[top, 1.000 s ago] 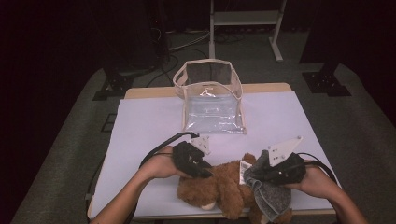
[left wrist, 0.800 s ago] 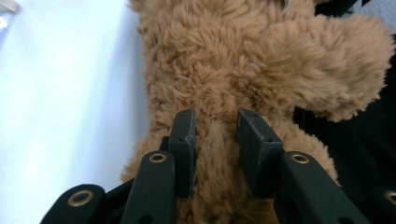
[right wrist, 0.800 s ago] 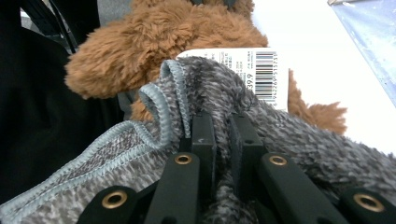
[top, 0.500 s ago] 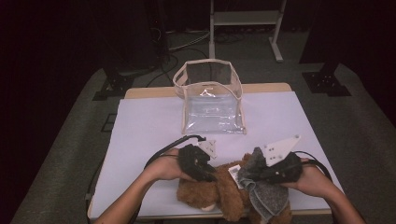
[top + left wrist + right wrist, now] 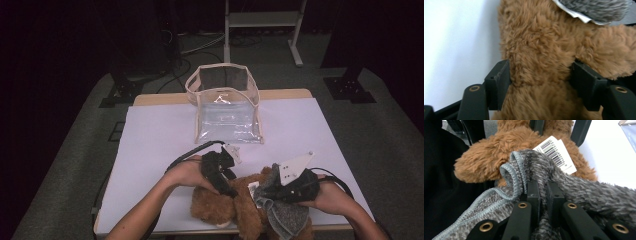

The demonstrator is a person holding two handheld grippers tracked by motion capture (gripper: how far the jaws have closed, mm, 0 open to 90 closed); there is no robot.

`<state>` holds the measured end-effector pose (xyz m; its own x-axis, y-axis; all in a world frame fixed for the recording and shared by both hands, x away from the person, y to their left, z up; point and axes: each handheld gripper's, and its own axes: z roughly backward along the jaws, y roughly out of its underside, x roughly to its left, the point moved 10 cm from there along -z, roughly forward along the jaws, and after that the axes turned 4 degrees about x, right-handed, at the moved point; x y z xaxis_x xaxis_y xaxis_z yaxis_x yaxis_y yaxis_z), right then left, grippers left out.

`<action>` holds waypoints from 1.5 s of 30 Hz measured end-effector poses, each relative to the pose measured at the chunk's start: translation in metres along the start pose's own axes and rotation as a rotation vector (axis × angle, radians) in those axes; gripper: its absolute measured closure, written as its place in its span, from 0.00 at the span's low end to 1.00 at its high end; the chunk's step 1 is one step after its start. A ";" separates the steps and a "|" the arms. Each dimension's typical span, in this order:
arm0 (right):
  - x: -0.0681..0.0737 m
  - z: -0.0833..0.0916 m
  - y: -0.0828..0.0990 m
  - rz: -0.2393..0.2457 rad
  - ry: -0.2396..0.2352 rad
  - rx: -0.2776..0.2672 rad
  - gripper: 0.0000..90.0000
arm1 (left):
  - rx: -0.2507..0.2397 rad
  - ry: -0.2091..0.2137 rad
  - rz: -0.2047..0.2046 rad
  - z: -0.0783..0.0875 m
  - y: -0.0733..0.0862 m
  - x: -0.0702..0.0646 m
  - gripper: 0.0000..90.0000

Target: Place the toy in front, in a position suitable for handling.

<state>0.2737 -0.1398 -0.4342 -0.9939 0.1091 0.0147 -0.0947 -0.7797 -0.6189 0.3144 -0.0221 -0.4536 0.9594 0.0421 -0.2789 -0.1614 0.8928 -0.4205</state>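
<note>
A brown plush bear lies at the table's near edge. My left gripper points down onto it. In the left gripper view its jaws have just been opening and now straddle the bear's body, with fur brushing both pads. My right gripper is shut on a grey knitted cloth with a blue-grey hem. In the right gripper view the cloth bunches between the closed jaws, just in front of the bear. A white barcode tag lies on the bear.
A clear plastic bag with beige trim stands open at the middle back of the white table. A metal stand is on the floor behind. Cables trail from both grippers near the front edge.
My left gripper has moved right and down onto the bear, and its jaws have widened around the body. The right gripper has stayed put, still holding the grey cloth.
</note>
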 end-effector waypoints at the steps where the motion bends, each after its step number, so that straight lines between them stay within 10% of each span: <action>1: 0.000 0.000 0.000 -0.001 -0.003 -0.003 0.91 | 0.004 0.021 0.007 -0.003 0.000 0.000 0.36; 3: -0.002 0.000 0.000 0.007 -0.009 -0.008 0.91 | 0.017 0.063 0.001 -0.009 0.000 -0.003 0.41; 9: -0.007 0.003 -0.003 -0.009 -0.017 -0.051 0.91 | -0.018 -0.015 -0.047 -0.002 0.001 -0.003 0.76; 19: -0.025 0.015 -0.017 -0.015 0.025 -0.067 0.90 | -0.088 -0.104 -0.072 0.021 0.000 0.005 0.90; 29: -0.054 0.009 -0.038 -0.022 0.045 -0.069 0.90 | -0.107 -0.264 -0.039 0.057 0.004 0.035 0.93; 35: -0.057 -0.010 -0.040 -0.042 -0.013 -0.049 0.91 | -0.077 -0.246 -0.046 0.051 0.019 0.032 0.91; 45: -0.028 -0.023 -0.025 -0.005 -0.029 -0.016 0.92 | -0.069 -0.244 -0.041 0.061 0.037 0.013 0.53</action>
<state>0.3047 -0.1093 -0.4374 -0.9947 0.0948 0.0400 -0.0987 -0.7692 -0.6314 0.3348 0.0387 -0.4198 0.9916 0.1206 -0.0470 -0.1282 0.8637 -0.4875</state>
